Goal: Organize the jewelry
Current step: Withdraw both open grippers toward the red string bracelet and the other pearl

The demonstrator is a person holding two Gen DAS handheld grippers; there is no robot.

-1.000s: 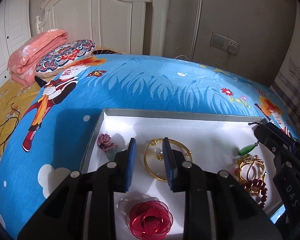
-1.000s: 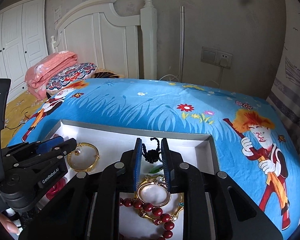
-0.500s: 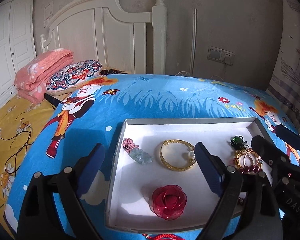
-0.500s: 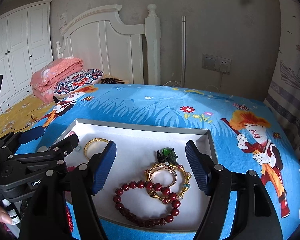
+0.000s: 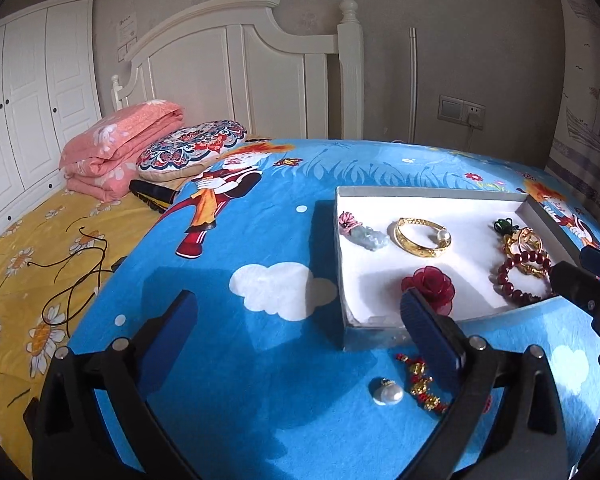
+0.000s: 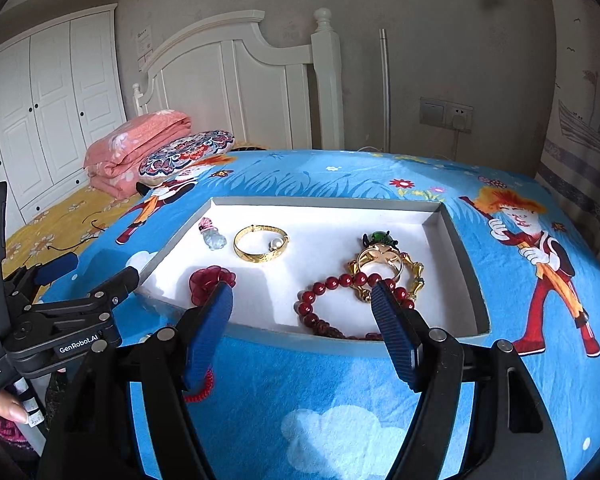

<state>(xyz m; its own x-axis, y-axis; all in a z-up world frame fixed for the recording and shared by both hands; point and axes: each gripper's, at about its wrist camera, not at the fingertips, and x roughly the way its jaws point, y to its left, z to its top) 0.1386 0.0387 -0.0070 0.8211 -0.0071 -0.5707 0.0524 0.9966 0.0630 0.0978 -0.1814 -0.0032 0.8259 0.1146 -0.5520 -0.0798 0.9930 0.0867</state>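
Bedroom backdrop
Folded pink floral quilt (image 5: 120, 148) touches a round patterned cushion (image 5: 192, 148) (before the white wooden headboard (image 5: 236, 68)).

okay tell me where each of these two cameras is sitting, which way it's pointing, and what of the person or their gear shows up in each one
Left wrist view: on the left tongs, looking forward and down over the blue cartoon bedspread at the shallow white tray; own blue-padded fingers opening, nothing between; right tongs at the edge.
Right wrist view: on the right tongs, facing the tray head-on; own open fingers, left tongs, a fingertip.
Shared: tray, gold bangle, red fabric rose, dark red bead bracelet, white headboard.
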